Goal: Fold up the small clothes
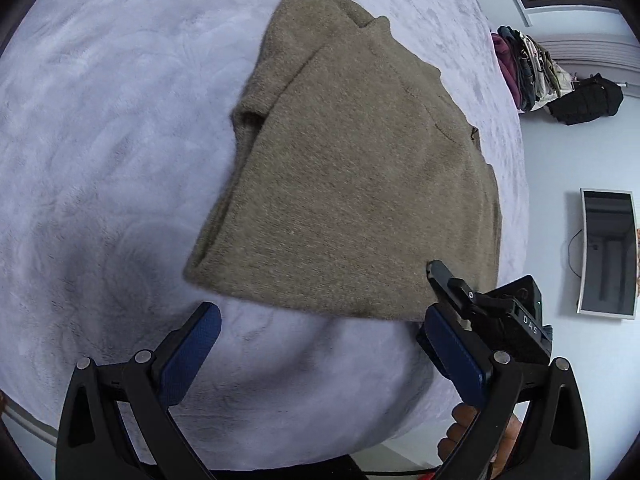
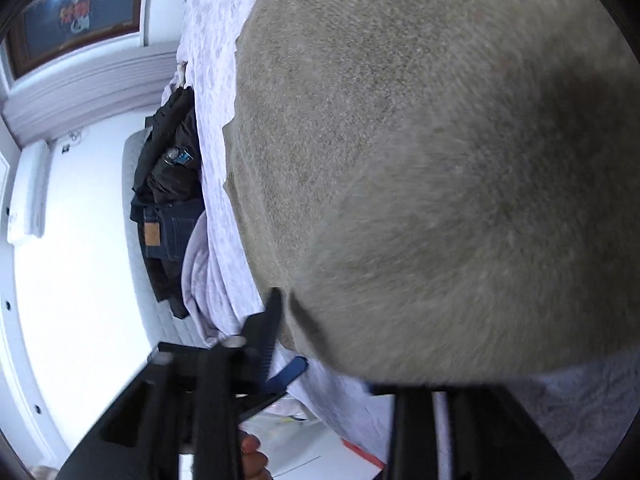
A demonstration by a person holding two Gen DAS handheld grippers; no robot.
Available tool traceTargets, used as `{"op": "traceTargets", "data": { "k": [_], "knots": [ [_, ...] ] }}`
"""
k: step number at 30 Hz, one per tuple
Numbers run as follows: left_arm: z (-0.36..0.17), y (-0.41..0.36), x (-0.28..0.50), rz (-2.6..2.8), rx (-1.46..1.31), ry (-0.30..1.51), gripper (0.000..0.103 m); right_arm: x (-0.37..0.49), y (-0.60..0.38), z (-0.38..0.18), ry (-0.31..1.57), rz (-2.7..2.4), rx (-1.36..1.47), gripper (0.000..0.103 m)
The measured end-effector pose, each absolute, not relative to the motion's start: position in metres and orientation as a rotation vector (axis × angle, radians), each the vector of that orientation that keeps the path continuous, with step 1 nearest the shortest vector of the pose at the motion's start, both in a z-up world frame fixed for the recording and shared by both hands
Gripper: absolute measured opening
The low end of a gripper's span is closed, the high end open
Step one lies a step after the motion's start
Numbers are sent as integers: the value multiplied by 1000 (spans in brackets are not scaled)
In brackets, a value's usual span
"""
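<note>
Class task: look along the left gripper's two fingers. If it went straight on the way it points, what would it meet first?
Most likely the near edge of the brown sweater, lying folded on the pale blanket. The left gripper is open and nothing lies between; depth is hard to judge.

right gripper fingertips under blurred sweater

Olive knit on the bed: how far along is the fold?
Done: the olive knit lies on the lilac blanket already doubled over, a sleeve tucked under at the far left. In hand: the right tongs sit at its near right corner, jaws apart around the edge; whether they grip is unclear. The left tongs hover open, holding nothing. Left: probably one more fold. A stack of clothes sits at the far edge.
</note>
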State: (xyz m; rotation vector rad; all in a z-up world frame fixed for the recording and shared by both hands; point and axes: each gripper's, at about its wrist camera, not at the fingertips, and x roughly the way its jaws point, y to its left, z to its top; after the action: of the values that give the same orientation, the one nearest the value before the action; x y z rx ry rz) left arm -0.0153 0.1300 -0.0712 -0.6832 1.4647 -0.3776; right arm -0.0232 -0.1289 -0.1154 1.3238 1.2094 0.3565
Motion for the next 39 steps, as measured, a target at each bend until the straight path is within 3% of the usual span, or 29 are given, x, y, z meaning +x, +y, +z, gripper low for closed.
{"op": "traceTargets", "data": {
  "k": [10, 16, 18, 19, 20, 23, 28, 29, 31, 35, 39],
  "knots": [
    [-73, 96, 12, -390, -829, 1356, 102, -11, -131, -93, 1149, 440, 1358, 21],
    [-63, 69, 43, -254, -607, 1281, 102, -10, -125, -93, 1193, 449, 1303, 21],
    [-61, 63, 47, -201, -528, 1272, 92, -11, -125, -93, 1217, 453, 1276, 21],
    [-61, 61, 48, -174, -484, 1278, 78, -11, -125, -92, 1236, 457, 1259, 22],
    [-63, 57, 50, -142, -421, 1295, 56, -12, -126, -91, 1252, 461, 1241, 22],
    [-63, 57, 50, -111, -328, 1283, 31, -16, -131, -82, 1315, 472, 1127, 25],
    [-40, 23, 38, -132, 16, 1130, 22, -15, -154, -42, 1327, 467, 870, 25],
    [-38, 15, 33, -141, 99, 1093, 22, -9, -159, -31, 1314, 454, 815, 30],
    [-38, 2, 24, -157, 231, 1031, 22, 8, -168, -10, 1292, 435, 734, 70],
    [-36, -13, 13, -177, 402, 944, 22, 61, -155, 24, 1283, 487, 597, 76],
    [-39, -27, 0, -204, 549, 870, 22, 133, -94, 35, 1448, 602, 427, 80]
  ]
}}
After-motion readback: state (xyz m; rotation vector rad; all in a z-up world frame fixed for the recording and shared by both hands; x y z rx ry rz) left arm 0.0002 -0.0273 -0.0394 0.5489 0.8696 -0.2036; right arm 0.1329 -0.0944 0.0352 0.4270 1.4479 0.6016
